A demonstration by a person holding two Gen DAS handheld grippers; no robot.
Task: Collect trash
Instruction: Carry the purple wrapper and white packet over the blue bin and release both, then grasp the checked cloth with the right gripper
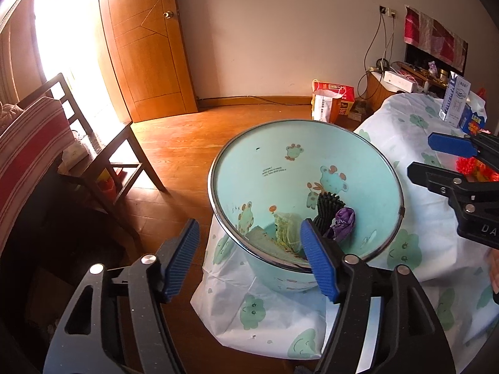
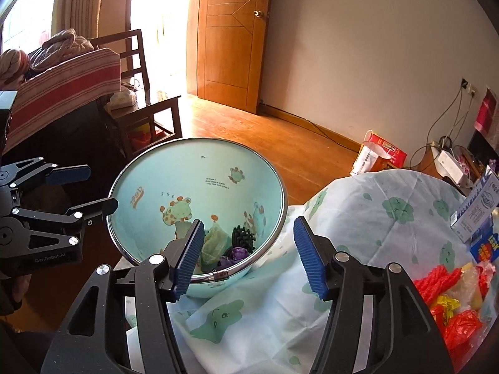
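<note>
Both tongs released and empty, left gripper [image 1: 249,261] at the 6 o'clock rim of the mint cartoon-print metal-rimmed bin [image 1: 386,168], right gripper [image 2: 248,257] at its 4 o'clock, likely just after dropping; crumpled purple wrapper [image 1: 343,222] and black ribbed piece [image 1: 327,208] sit inside on the bottom.

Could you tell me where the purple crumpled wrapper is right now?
In both wrist views it lies at the bottom of the pale blue bin, the purple wrapper right beside the black ridged piece.

Left tool [image 1: 251,260] jaws apart, empty, right tool [image 2: 248,257] likewise, both angled downward.
</note>
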